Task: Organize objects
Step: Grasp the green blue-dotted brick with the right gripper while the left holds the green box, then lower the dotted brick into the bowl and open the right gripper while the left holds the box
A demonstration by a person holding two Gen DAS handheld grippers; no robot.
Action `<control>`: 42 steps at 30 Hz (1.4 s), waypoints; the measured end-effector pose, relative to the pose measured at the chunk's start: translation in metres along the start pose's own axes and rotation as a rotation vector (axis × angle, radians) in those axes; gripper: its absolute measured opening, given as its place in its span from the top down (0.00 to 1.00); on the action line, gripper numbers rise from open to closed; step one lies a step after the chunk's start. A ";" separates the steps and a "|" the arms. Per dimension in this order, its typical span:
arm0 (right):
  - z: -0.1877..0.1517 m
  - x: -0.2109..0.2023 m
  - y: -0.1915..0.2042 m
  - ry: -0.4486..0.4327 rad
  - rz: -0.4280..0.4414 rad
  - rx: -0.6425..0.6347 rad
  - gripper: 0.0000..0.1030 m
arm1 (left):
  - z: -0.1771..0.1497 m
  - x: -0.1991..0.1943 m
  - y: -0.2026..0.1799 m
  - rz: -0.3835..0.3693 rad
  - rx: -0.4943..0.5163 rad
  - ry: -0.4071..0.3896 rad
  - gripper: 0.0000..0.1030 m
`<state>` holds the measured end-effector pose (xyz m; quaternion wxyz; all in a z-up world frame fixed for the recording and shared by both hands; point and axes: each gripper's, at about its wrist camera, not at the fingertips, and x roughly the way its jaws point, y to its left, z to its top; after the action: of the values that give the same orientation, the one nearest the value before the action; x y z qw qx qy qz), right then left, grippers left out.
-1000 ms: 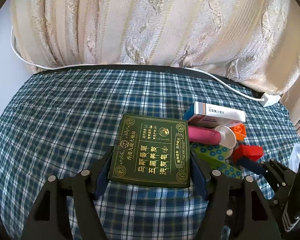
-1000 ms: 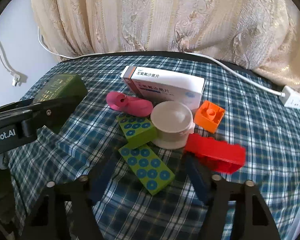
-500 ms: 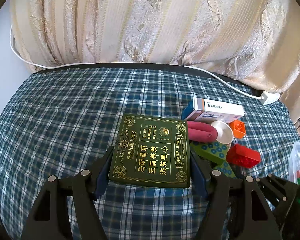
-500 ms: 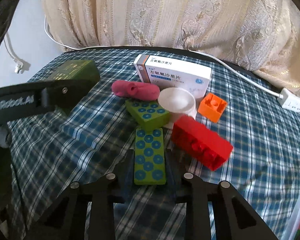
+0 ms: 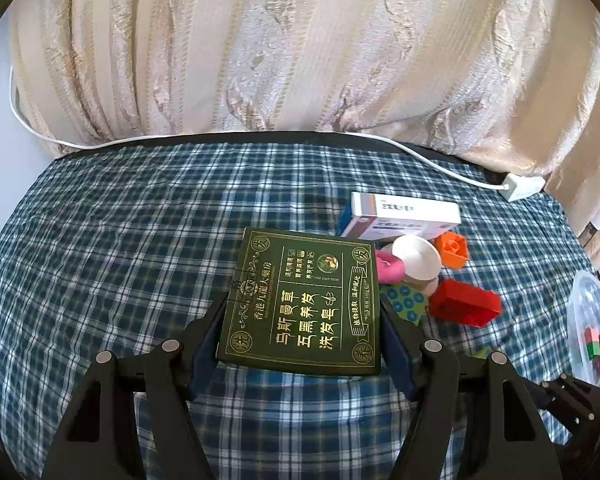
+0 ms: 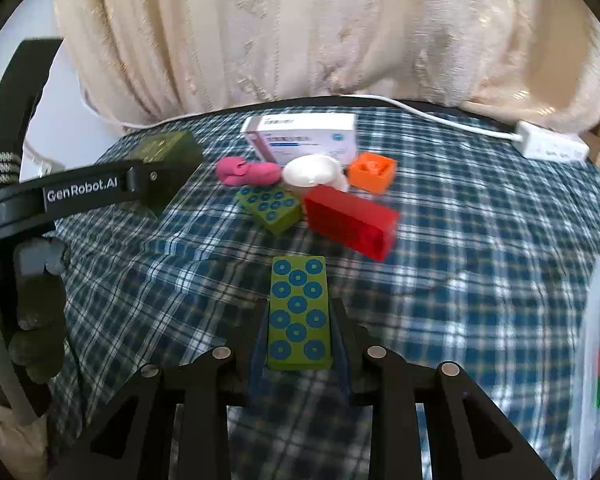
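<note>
Now the flat green block with blue dots (image 6: 299, 312) sits pinched between the two fingers of the right gripper (image 6: 299, 336), away from the pile; a second ago it lay on the cloth beside the other toys with the fingers apart around it. The fingers hold it by its long sides and it looks lifted a little off the cloth.

The left gripper (image 5: 300, 320) holds a dark green box with gold writing (image 5: 304, 300) by its two sides, same as a second ago.

Behind the block is the rest of the pile: a thicker green block (image 6: 270, 206), a red brick (image 6: 352, 220), an orange block (image 6: 372, 172), a white cup (image 6: 312, 172), a pink toy (image 6: 248, 172) and a white medicine box (image 6: 304, 136). They lie close together, some touching.

At the right edge is a clear plastic tub (image 6: 596, 360) with red and green pieces inside. I think the block belongs in there.

What could go wrong? The block is thin and smooth, so it could slip out or tip if the hand swings fast. It could also bump the tub's rim and fall outside.

Everything rests on a blue and white checked cloth (image 5: 120, 240), which is soft and a bit wrinkly. A cream curtain (image 5: 300, 48) hangs behind, and a white cable (image 5: 440, 164) runs along the back edge.
</note>
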<state>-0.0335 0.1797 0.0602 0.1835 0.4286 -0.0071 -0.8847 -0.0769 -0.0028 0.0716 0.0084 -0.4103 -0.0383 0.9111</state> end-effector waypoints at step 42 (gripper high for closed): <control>-0.076 -0.157 -0.190 -0.287 -0.354 0.459 0.70 | -0.039 -0.021 -0.147 -0.148 0.289 0.025 0.32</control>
<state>0.0526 0.4197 0.0982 -0.0774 0.3242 -0.1574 -0.9296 -0.0358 0.1451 0.0730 0.1347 -0.4121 0.0632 0.8989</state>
